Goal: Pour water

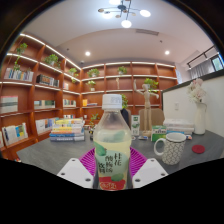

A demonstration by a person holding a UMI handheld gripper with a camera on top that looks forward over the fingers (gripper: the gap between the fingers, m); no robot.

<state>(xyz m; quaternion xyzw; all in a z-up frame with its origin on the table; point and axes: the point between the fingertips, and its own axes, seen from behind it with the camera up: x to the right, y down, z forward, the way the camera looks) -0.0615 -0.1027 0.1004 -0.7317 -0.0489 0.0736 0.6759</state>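
A clear plastic bottle [112, 140] with a white cap and a green and pink label stands upright between my fingers, held above the grey table [50, 152]. My gripper [112, 172] is shut on the bottle, both magenta pads [89, 163] pressing against its labelled sides. A white mug [171, 147] with a dotted pattern and a handle stands on the table beyond the bottle, to the right. The bottle's liquid looks pale yellow.
A stack of books [68, 129] lies on the table to the left. A green and white box [158, 130] sits behind the mug. A small red object [198, 149] lies right of the mug. Wooden bookshelves [40, 90] line the room behind.
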